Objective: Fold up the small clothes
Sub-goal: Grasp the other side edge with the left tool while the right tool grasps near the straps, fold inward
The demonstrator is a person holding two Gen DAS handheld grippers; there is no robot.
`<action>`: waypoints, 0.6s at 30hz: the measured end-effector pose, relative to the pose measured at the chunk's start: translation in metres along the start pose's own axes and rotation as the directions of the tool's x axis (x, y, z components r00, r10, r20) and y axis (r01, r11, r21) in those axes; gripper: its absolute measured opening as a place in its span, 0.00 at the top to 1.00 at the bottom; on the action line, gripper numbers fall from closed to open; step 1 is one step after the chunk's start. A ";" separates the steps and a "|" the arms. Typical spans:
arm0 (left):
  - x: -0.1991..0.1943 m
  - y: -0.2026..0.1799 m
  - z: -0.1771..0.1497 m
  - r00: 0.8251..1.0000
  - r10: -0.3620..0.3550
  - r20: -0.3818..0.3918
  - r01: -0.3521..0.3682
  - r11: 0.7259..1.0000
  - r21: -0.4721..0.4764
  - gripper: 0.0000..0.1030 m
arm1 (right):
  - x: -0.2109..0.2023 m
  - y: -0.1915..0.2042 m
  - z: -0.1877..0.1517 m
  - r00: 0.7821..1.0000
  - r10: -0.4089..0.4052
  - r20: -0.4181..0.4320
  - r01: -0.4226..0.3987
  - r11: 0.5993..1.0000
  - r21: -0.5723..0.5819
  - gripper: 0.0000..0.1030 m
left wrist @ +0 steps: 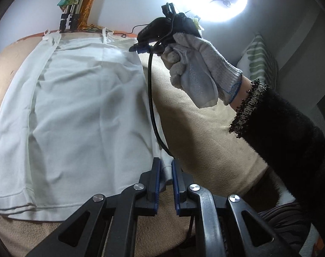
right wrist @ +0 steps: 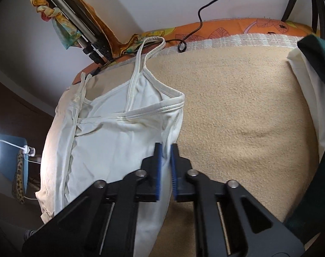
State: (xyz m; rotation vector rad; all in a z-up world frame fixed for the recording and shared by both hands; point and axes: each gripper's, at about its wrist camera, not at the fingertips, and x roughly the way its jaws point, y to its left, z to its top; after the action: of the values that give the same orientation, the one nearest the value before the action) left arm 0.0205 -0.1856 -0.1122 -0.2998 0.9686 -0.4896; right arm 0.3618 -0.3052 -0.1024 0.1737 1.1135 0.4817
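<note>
No bins here, just our white camisole (left wrist: 87, 111) flat on the beige blanket (right wrist: 237, 111). Left gripper (left wrist: 166, 171) and right gripper (right wrist: 166, 160), both angled downward, each pinch its right side edge.

Left gripper (left wrist: 166, 167) angled down, jaws pinched on white fabric. Right gripper (right wrist: 166, 152) angled down, jaws closed on fabric edge; gloved right hand (left wrist: 196, 68) wraps its handle, dark fuzzy sleeve (left wrist: 280, 124) behind the wrist.
</note>
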 end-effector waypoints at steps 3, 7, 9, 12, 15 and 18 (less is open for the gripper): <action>-0.004 0.006 0.000 0.999 -0.032 0.009 0.032 0.999 -0.029 0.93 | -0.006 0.013 0.005 1.000 -0.023 0.001 0.023 0.999 -0.024 0.94; -0.015 0.016 -0.001 0.998 -0.063 0.022 0.064 0.996 -0.057 0.93 | -0.014 0.040 0.012 0.998 -0.057 0.000 0.057 0.996 -0.067 0.94; -0.023 0.025 -0.003 0.997 -0.067 0.033 0.069 0.995 -0.073 0.93 | -0.014 0.054 0.014 0.997 -0.075 0.000 0.075 0.993 -0.091 0.95; -0.036 0.040 -0.006 0.997 -0.062 0.051 0.067 0.992 -0.108 0.93 | -0.010 0.074 0.019 0.994 -0.106 -0.006 0.105 0.988 -0.113 0.95; -0.047 0.057 -0.010 0.996 -0.055 0.065 0.064 0.988 -0.142 0.93 | -0.001 0.094 0.023 0.992 -0.128 -0.012 0.125 0.983 -0.138 0.95; -0.053 0.073 -0.015 0.997 -0.042 0.071 0.054 0.983 -0.174 0.93 | 0.015 0.115 0.025 0.988 -0.151 -0.028 0.145 0.976 -0.165 0.95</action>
State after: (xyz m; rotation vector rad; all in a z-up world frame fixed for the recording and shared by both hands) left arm 0.0025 -0.0960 -0.1161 -0.4966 0.9425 -0.4361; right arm 0.3566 -0.1946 -0.0610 -0.0619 1.1120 0.4418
